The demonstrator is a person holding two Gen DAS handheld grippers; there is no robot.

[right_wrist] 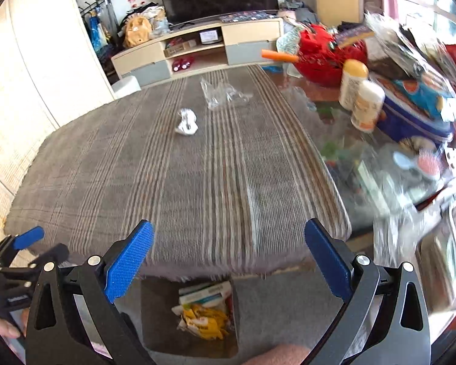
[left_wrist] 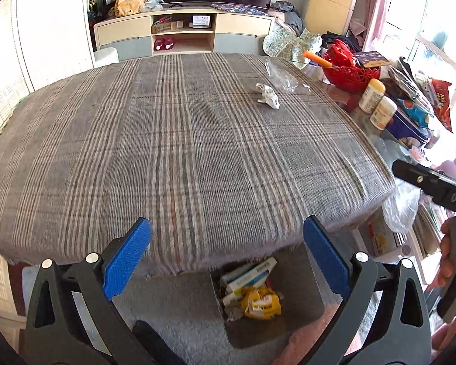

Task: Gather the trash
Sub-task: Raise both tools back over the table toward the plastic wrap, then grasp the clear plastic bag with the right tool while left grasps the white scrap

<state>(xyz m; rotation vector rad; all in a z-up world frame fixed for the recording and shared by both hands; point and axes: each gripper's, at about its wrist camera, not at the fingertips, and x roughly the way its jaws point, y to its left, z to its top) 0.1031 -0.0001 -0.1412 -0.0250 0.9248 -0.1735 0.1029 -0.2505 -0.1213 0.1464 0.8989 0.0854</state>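
A crumpled white paper wad (left_wrist: 268, 96) (right_wrist: 186, 122) lies on the grey plaid cloth (left_wrist: 173, 140) (right_wrist: 179, 182) toward the far side. Just beyond it sits a clear crumpled plastic wrapper (left_wrist: 281, 76) (right_wrist: 225, 94). On the floor below the near table edge stands a grey bin (left_wrist: 301, 292) (right_wrist: 155, 313) with small boxes and a yellow wrapper (left_wrist: 260, 302) (right_wrist: 205, 319) inside. My left gripper (left_wrist: 226, 261) is open and empty above the bin. My right gripper (right_wrist: 229, 263) is open and empty too, over the near table edge. The left gripper's blue tip (right_wrist: 27, 237) shows at the right wrist view's left edge.
The table's right part is crowded: a red basket (left_wrist: 349, 67) (right_wrist: 325, 57), two white bottles (left_wrist: 377, 103) (right_wrist: 360, 97), a blue tin (left_wrist: 410, 118) (right_wrist: 416, 106) and snack bags. A TV cabinet (left_wrist: 182, 30) stands beyond. A hand (left_wrist: 450, 258) holds the right gripper.
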